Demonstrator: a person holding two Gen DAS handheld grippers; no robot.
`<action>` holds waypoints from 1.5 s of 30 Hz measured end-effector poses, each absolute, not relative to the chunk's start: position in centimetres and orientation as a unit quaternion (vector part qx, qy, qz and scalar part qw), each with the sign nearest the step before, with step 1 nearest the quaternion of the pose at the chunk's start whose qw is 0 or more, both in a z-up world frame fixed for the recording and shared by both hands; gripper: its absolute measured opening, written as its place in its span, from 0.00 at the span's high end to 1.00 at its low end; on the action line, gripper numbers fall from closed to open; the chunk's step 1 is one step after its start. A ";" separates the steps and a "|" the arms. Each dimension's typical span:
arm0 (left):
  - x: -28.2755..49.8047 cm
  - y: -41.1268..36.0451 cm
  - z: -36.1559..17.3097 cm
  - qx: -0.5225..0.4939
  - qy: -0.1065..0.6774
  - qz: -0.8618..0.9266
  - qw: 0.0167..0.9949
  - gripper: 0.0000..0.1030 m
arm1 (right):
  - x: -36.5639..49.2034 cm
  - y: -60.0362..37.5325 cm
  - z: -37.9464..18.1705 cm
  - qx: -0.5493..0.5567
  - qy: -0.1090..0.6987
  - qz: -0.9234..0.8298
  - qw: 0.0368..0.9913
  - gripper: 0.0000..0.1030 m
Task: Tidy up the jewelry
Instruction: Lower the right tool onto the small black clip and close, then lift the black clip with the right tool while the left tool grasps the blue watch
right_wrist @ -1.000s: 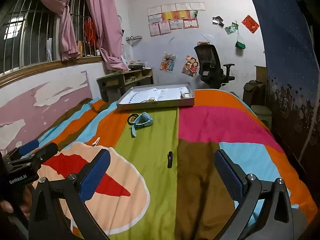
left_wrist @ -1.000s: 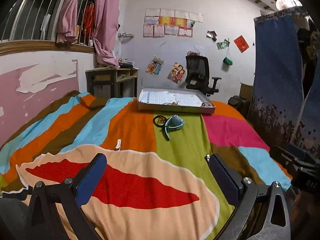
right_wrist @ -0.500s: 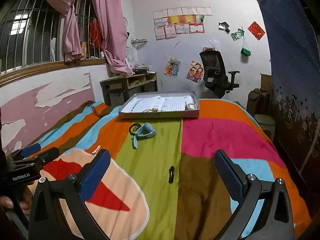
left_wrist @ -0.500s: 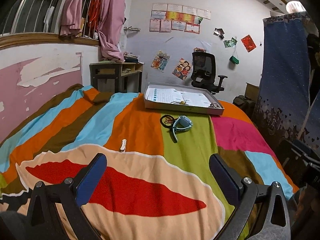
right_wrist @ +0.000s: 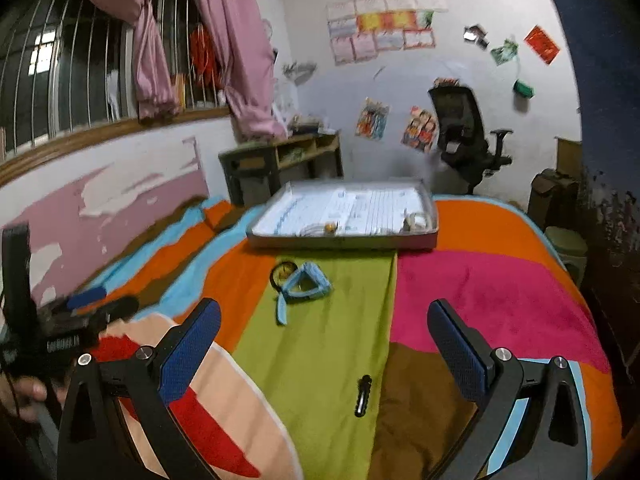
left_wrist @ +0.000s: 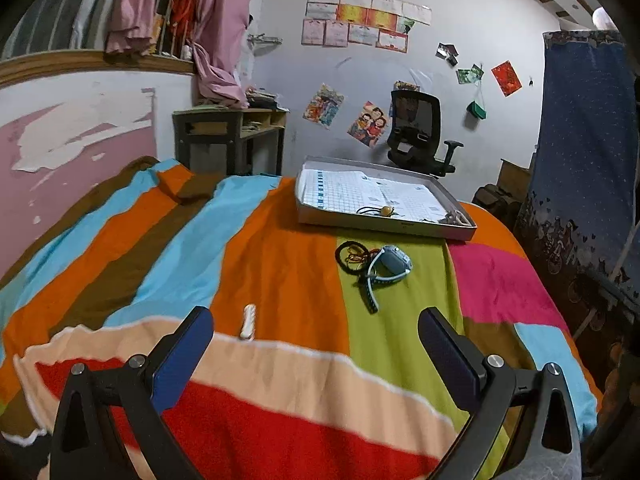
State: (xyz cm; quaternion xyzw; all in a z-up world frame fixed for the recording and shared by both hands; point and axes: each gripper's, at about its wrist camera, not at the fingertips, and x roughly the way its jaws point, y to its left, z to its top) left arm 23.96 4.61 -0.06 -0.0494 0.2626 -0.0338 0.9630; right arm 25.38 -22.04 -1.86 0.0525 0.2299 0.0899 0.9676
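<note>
- Left gripper (left_wrist: 316,346): spread wide, nothing between the pads, hovering over the striped bedspread (left_wrist: 280,272).
- Right gripper (right_wrist: 324,338): also spread, empty.
- Loose pieces on the bedspread: white hair clip (left_wrist: 249,322) just ahead of the left gripper, black hair clip (right_wrist: 363,395) between the right fingers, blue wristwatch (left_wrist: 386,270) touching the black hair ties (left_wrist: 352,256) further out.
- Destination looks like the flat grey tray (left_wrist: 384,227) at the far end; a beaded tie (left_wrist: 382,211) already lies in it.
- Suggest nearest first: left takes the white clip, right the black one.
- Come straight down, pads across the clip's short axis.
- Soft fabric: press lightly, or the pads will pinch blanket with the clip.
</note>
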 end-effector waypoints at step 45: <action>42.5 -1.8 -11.9 -0.084 0.397 -0.177 0.897 0.96 | 40.2 -17.8 -18.0 0.065 0.414 0.104 0.902 0.88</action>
